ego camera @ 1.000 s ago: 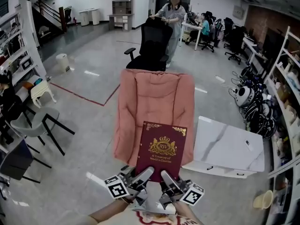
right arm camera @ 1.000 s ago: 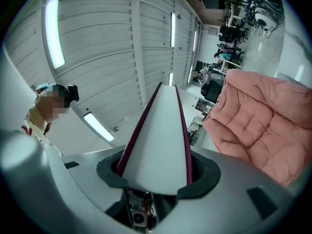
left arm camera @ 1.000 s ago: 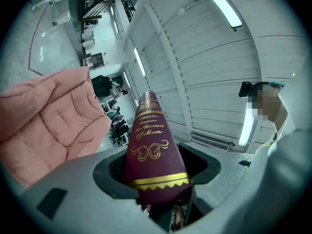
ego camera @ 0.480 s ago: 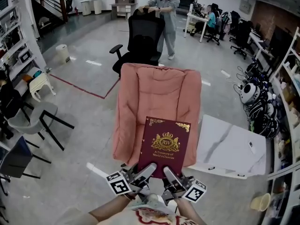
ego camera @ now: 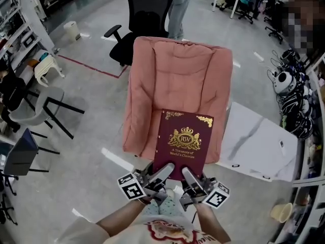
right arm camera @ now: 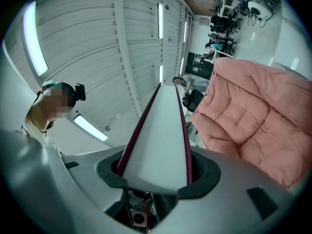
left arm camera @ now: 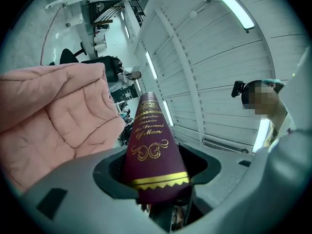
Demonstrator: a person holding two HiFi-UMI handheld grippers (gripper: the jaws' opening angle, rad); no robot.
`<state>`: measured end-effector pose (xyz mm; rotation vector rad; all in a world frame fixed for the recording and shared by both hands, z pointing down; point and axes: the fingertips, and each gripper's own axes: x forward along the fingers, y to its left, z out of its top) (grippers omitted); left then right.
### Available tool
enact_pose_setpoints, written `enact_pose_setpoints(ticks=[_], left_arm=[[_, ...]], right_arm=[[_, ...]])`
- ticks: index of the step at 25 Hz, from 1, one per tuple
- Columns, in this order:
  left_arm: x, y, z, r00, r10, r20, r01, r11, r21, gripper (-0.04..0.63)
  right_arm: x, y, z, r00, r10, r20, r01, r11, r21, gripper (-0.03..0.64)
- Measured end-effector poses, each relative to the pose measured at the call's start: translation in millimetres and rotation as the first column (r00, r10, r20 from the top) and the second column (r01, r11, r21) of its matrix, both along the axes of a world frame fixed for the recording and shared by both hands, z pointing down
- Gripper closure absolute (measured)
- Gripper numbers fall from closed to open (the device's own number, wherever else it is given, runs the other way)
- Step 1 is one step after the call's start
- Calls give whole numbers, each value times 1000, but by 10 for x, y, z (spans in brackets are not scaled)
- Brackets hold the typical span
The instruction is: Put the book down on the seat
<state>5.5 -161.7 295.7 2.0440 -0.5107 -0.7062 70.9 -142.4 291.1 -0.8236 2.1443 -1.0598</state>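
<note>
A maroon hardback book (ego camera: 184,143) with a gold crest is held flat above the front edge of the pink padded seat (ego camera: 177,85). My left gripper (ego camera: 163,176) is shut on the book's near left corner, and its own view shows the gold-lettered spine (left arm camera: 148,130) between the jaws. My right gripper (ego camera: 189,179) is shut on the near right corner; its view shows the white page edge (right arm camera: 163,135) running away between the jaws. The pink chair cushion (left arm camera: 53,111) fills the left of the left gripper view, and the cushion (right arm camera: 258,116) fills the right of the right gripper view.
A white marble-look board (ego camera: 259,144) lies on the floor right of the chair. A black office chair (ego camera: 144,14) stands behind it with a person's legs (ego camera: 176,9) beside. Grey chairs (ego camera: 38,113) stand at left, shelving and helmets (ego camera: 287,90) at right.
Both grippers and the book have sunk and moved forward toward the pink chair, which now looks larger and closer. The grip on the book is unchanged.
</note>
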Motion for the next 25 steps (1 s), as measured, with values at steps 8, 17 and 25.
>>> enact_pose_setpoints(ticks=[8,17,25], left_arm=[[50,-43,291,1000,-28,14,28,999,-31,314],[40,-122,741,998,-53,13,54,997,-47,314],[-37,-197,1358,997,-72,22,74,991,-108,314]], right_arm=[[55,-53,304,1000,-16,24,17,999,-39,391],[73,-151,734,999,-35,15,36,998,-58,391],[-13,-242,1343,999,-48,23,50,990,-133,391]])
